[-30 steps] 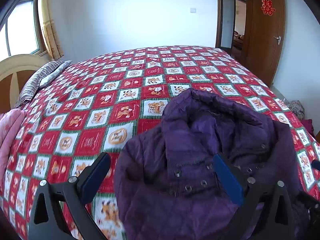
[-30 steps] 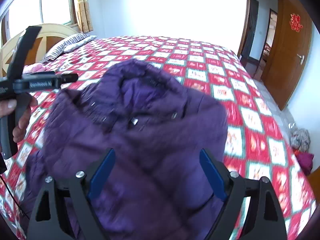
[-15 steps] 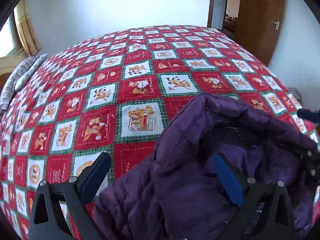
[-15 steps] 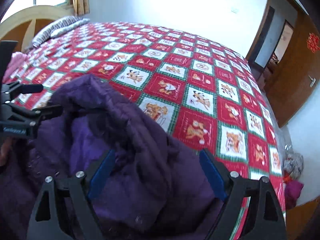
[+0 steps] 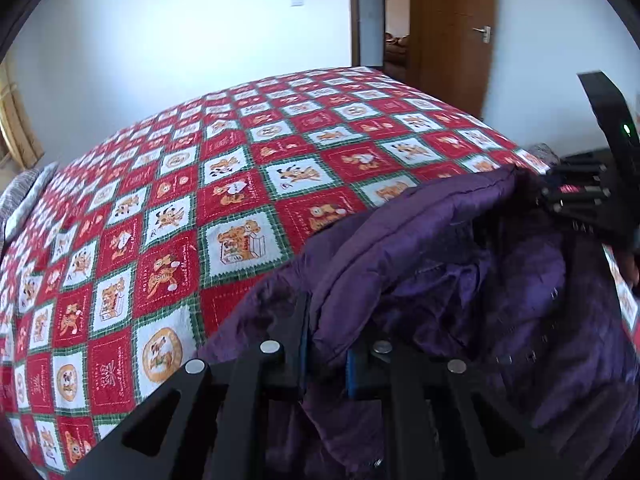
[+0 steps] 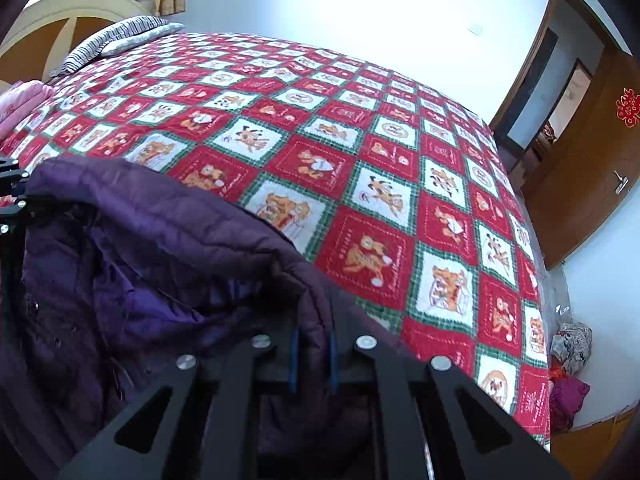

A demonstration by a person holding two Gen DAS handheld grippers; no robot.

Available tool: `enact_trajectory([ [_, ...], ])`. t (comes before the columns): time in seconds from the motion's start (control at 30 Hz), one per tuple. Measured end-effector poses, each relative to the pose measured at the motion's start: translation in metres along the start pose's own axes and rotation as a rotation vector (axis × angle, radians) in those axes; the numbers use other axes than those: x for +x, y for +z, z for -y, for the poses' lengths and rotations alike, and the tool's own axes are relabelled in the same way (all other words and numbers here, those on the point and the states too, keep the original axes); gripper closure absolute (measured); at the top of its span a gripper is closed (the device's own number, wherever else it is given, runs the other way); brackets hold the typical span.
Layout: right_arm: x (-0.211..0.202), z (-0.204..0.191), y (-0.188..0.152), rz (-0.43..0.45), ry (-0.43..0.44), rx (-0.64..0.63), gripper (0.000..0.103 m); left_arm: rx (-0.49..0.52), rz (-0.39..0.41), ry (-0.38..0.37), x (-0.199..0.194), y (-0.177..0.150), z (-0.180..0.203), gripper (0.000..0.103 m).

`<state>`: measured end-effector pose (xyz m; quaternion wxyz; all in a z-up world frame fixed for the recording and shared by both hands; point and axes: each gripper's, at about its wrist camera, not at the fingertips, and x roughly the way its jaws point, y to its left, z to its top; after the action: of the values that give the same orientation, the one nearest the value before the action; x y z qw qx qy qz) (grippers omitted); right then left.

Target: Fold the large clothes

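Note:
A dark purple quilted jacket [image 5: 460, 272] lies bunched at the near edge of a bed with a red and white cartoon quilt [image 5: 224, 200]. My left gripper [image 5: 326, 340] is shut on a fold of the jacket's upper edge, the cloth pinched between its blue pads. In the right wrist view the same jacket [image 6: 132, 264] fills the lower left. My right gripper [image 6: 312, 356] is shut on the jacket's edge on the other side. The right gripper's black frame [image 5: 600, 184] shows at the right edge of the left wrist view, beside the jacket's far corner.
A striped pillow [image 6: 116, 38] and wooden headboard [image 6: 60, 20] lie at the bed's head, with pink bedding [image 6: 20, 100] beside them. A brown door [image 6: 592, 152] stands open on the right. Crumpled clothes [image 6: 572, 360] lie on the floor past the bed's corner.
Both grippers went from wide open over the jacket to shut on its upper edge. Both cameras dropped closer to the cloth, and the jacket now hangs stretched between them.

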<state>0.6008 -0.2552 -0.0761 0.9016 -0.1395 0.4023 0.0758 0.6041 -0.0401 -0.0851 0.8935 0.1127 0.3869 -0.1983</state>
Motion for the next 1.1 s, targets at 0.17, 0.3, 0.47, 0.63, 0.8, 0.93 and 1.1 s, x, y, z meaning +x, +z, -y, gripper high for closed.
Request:
enact_trajectory([
  [0.17,0.004,-0.01,-0.029,-0.037,-0.008,-0.065,0.092,0.079,-0.026,0.02,0.003,-0.032,0.016,0.09],
  [0.3,0.02,-0.016,-0.042,-0.093,-0.023,-0.078,0.092,0.086,-0.067,0.033,0.024,-0.045,0.019,0.09],
  [0.47,-0.003,-0.012,-0.04,-0.101,0.016,-0.073,0.053,0.033,-0.061,-0.003,0.025,-0.048,0.008,0.09],
  [0.63,-0.053,0.012,-0.022,0.079,0.106,0.13,0.03,0.045,-0.054,0.004,0.027,-0.049,0.011,0.09],
  [0.8,-0.009,0.006,0.006,0.069,0.139,0.278,0.03,0.034,-0.019,0.054,0.017,-0.05,0.01,0.089],
  [0.93,0.057,-0.016,-0.017,-0.119,0.126,0.247,0.031,-0.103,0.077,-0.002,-0.025,-0.042,-0.004,0.072],
  [1.1,0.061,-0.012,-0.025,-0.066,0.134,0.27,0.031,-0.165,0.244,0.032,-0.064,-0.004,0.001,0.032],
])
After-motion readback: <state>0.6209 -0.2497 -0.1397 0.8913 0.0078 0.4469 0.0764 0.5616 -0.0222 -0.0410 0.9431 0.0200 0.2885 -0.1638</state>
